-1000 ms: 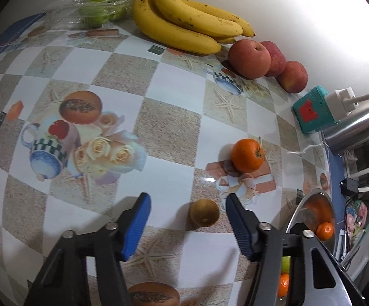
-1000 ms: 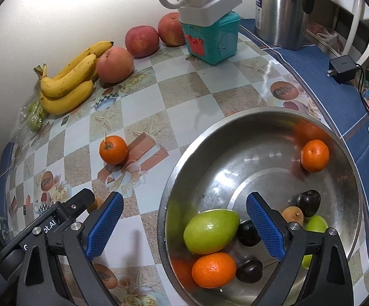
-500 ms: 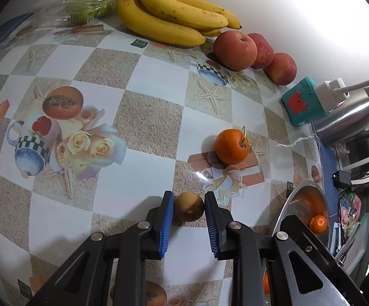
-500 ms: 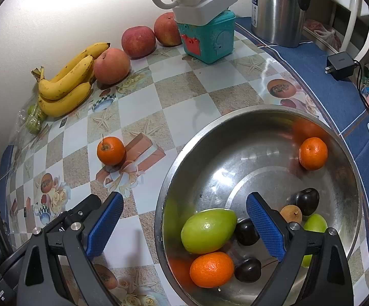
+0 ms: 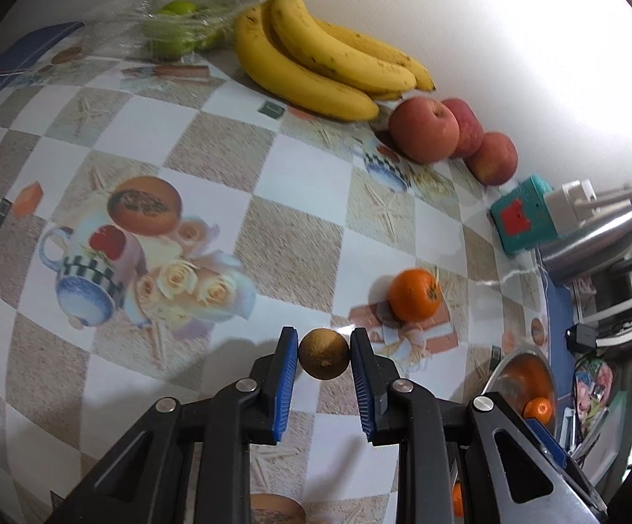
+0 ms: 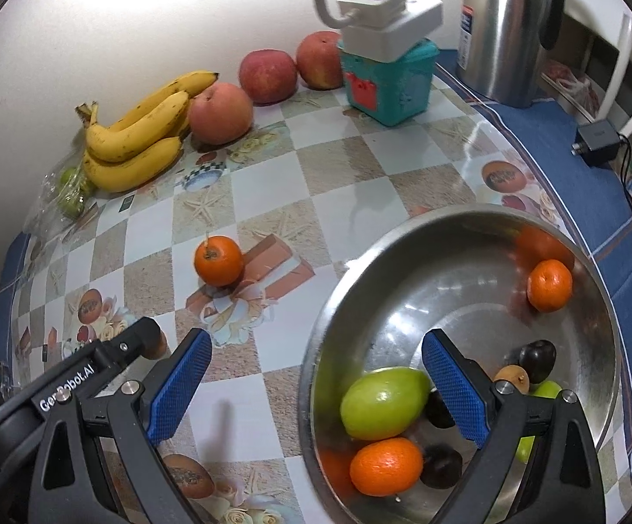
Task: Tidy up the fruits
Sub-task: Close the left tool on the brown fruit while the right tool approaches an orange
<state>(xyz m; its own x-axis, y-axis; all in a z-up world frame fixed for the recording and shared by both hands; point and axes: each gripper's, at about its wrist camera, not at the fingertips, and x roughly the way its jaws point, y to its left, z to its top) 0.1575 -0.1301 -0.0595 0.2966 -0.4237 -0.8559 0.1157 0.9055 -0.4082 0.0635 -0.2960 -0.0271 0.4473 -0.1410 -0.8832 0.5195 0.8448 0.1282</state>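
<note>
My left gripper (image 5: 324,360) is shut on a small brown round fruit (image 5: 324,359), its blue pads pressing both sides just above the patterned tablecloth. An orange (image 5: 414,294) lies a little beyond it to the right. Bananas (image 5: 316,61) and red apples (image 5: 425,135) line the back wall. My right gripper (image 6: 316,386) hangs open over the left rim of a steel bowl (image 6: 595,301), which holds a large green fruit (image 6: 383,401), oranges (image 6: 386,465), dark plums and a small brown fruit (image 6: 512,377). In the right wrist view the left gripper's black body (image 6: 97,362) shows at lower left.
A teal box (image 6: 388,83) with a white power strip on top and a steel kettle (image 6: 508,26) stand at the back right. A plastic bag of green fruits (image 5: 176,30) lies left of the bananas. A black charger (image 6: 595,142) rests on the blue cloth.
The left gripper's jaws closed from wide open onto the small brown fruit, which now sits a bit above the table. The right gripper stayed open over the bowl.
</note>
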